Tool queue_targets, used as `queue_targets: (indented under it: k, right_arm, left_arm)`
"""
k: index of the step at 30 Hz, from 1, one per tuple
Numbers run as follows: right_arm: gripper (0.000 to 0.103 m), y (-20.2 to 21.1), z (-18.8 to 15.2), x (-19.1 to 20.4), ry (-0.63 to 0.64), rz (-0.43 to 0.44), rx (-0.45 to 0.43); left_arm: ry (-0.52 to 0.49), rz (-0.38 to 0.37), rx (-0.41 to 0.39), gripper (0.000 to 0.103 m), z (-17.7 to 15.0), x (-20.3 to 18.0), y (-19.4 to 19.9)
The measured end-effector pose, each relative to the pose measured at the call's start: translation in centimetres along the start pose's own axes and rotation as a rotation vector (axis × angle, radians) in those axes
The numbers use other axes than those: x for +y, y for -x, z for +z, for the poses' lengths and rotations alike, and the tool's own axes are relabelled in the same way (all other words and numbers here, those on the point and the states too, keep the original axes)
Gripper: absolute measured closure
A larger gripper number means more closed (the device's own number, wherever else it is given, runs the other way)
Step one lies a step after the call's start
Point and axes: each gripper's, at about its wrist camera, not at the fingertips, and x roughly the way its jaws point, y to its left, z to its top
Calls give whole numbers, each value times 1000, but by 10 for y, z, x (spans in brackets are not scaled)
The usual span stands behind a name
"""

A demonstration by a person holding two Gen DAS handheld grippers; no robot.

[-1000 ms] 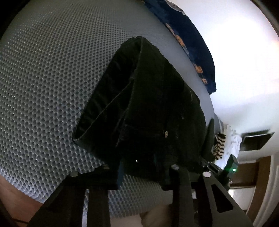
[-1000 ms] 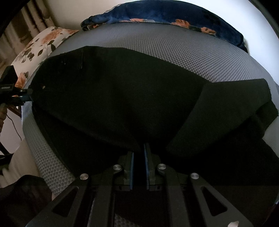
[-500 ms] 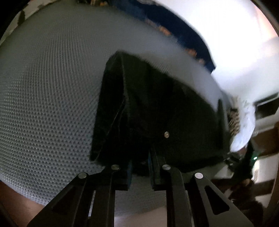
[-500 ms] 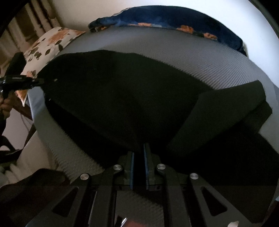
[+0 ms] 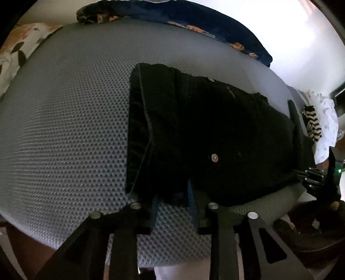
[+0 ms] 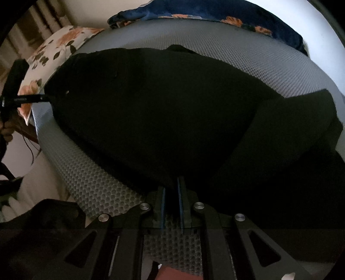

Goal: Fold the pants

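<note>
Black pants (image 5: 207,137) lie folded on the grey mesh mattress (image 5: 64,129), my landmark. Beyond its far edge: navy floral blanket (image 5: 194,19), floral pillow (image 6: 56,45) at its far left corner. My left gripper (image 5: 172,200) sits at the mattress near edge, fingers parted, pants hem between them but not pinched. My right gripper (image 6: 171,193) is clenched tight on the pants fabric (image 6: 172,112) at the near edge.
</note>
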Motion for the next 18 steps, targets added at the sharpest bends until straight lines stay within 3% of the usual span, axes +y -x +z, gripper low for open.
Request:
queue_targets:
  k: [1,4,7,10,14,18]
  right_arm:
    - [89,2,0,-1,-14,13,-6]
    - [65,10,-2,-5,-38,22,-18]
    - [64,27,-8,-5,-29,25,-42]
    - [60,53,-18,-16,-56,24,-95]
    - [59,74,-28,-49,-186,26,-152]
    - [58,77,-35,-85,-423,105,-181]
  left_arm:
    - [-10,22,4,70,-3,-1,4]
    - [-82,77,6,67,-21,-3,15]
    - [-145,136,-40,67,-31,-12,35]
    - [-207,133,-115,67,-36,-26,53]
    - [-322,63,-218,63,-29,-71,57]
    - [-469,-41,-242,55,-21,-133,29]
